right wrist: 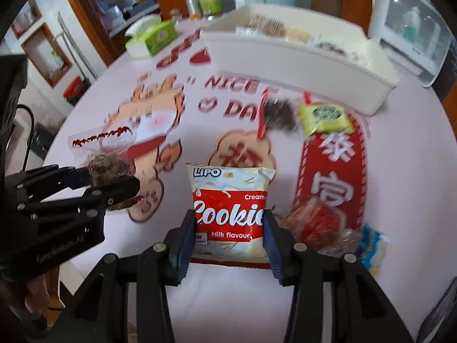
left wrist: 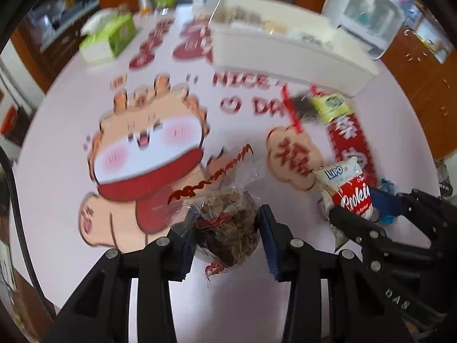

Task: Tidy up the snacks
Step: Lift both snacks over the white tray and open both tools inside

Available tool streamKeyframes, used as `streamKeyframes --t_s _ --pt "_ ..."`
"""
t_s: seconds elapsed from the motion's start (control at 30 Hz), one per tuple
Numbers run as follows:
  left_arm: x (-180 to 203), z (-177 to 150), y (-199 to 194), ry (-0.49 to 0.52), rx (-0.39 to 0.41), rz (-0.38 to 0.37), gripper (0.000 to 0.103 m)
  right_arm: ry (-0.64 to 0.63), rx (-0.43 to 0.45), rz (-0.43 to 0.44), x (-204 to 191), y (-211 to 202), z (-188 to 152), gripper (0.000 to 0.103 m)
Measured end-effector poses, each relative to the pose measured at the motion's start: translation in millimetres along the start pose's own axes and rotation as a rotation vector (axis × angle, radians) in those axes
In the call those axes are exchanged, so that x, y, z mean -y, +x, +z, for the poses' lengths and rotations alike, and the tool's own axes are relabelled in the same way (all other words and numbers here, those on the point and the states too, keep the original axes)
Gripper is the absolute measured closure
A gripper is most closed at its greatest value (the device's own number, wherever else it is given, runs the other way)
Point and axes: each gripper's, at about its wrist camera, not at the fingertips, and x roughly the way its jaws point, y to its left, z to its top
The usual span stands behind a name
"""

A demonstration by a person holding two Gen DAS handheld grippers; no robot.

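Observation:
My left gripper (left wrist: 227,235) is shut on a clear-wrapped brown shredded snack (left wrist: 228,228), lifted above the table. The right wrist view shows the same gripper (right wrist: 111,183) at the left with that snack (right wrist: 105,167) between its fingers. A red and white Lipo cookie packet (right wrist: 230,211) stands upright in my right gripper (right wrist: 230,228), whose blue pads press its two sides. That packet (left wrist: 352,191) and the right gripper (left wrist: 362,214) appear at the right of the left wrist view. A long white tray (right wrist: 300,63) with several snacks inside lies at the far side.
On the cartoon-printed tablecloth (right wrist: 160,120) lie a dark snack packet (right wrist: 278,114), a yellow-green packet (right wrist: 324,118), a red-orange packet (right wrist: 314,223) and a blue and white packet (right wrist: 371,245). A green tissue box (right wrist: 152,38) and a white appliance (right wrist: 411,28) stand at the back.

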Motion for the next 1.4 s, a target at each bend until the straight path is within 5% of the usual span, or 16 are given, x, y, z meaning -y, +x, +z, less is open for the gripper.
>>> streamKeyframes --t_s 0.23,0.57,0.8,1.0,1.3,1.4 --pt "16 47 -52 0.06 0.141 -0.012 0.064 0.017 0.143 -0.065 24 -54 39 0.057" --pt "57 161 -151 0.213 0.457 0.011 0.063 0.028 0.479 -0.204 58 -170 134 0.057" --pt "76 226 -173 0.264 0.566 0.04 0.063 0.039 0.59 -0.273 72 -193 190 0.057" --pt "74 285 -135 0.223 0.511 0.034 0.063 0.1 0.546 -0.293 91 -164 229 0.057" --pt "76 318 -29 0.256 0.368 0.077 0.061 0.181 0.35 -0.242 128 -66 253 0.055" --pt "77 317 -6 0.29 0.347 0.098 0.01 0.189 0.27 -0.201 135 -31 249 0.053"
